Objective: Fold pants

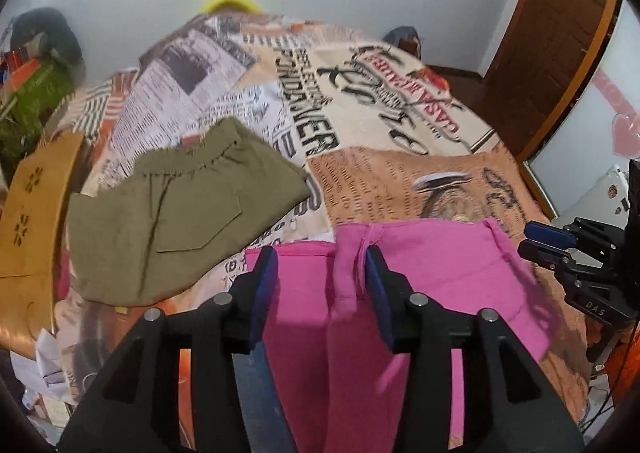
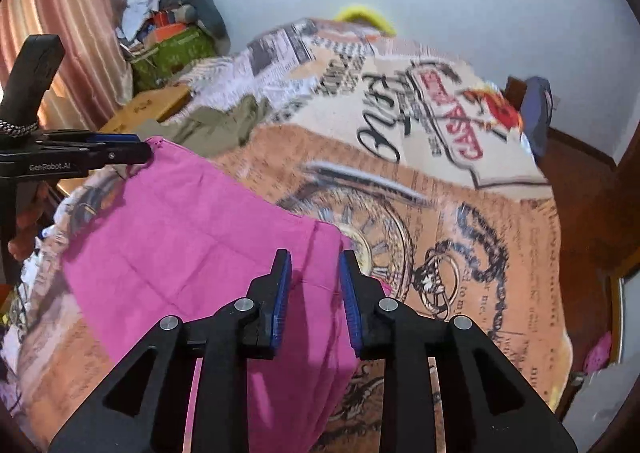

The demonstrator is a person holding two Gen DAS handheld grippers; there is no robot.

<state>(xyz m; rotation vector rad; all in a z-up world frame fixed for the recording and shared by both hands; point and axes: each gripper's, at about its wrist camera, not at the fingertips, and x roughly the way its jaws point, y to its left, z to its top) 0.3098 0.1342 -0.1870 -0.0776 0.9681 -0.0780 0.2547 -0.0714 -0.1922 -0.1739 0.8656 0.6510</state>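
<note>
Pink pants [image 1: 420, 273] run crosswise between my 2 open grippers — left gripper [image 1: 322, 293] at the waistband, right gripper [image 2: 314, 293] at the far edge.

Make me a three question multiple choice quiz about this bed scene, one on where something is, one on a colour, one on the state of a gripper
1. Where do the olive green shorts lie relative to the pink pants in the left wrist view?
A. Up and to the left, on the bedspread
B. Under the pink pants
C. On the floor

2. What colour are the pads on the gripper fingers?
A. Red
B. Blue
C. White

3. How does the left gripper stand?
A. Open, with a fold of pink fabric between its fingers
B. Clamped shut on the green shorts
C. Out of sight

Answers: 1 A, the shorts sit apart, beyond the pants. 2 B, blue strips line the black fingers. 3 A, a clear gap shows on either side of the pink fold.
</note>
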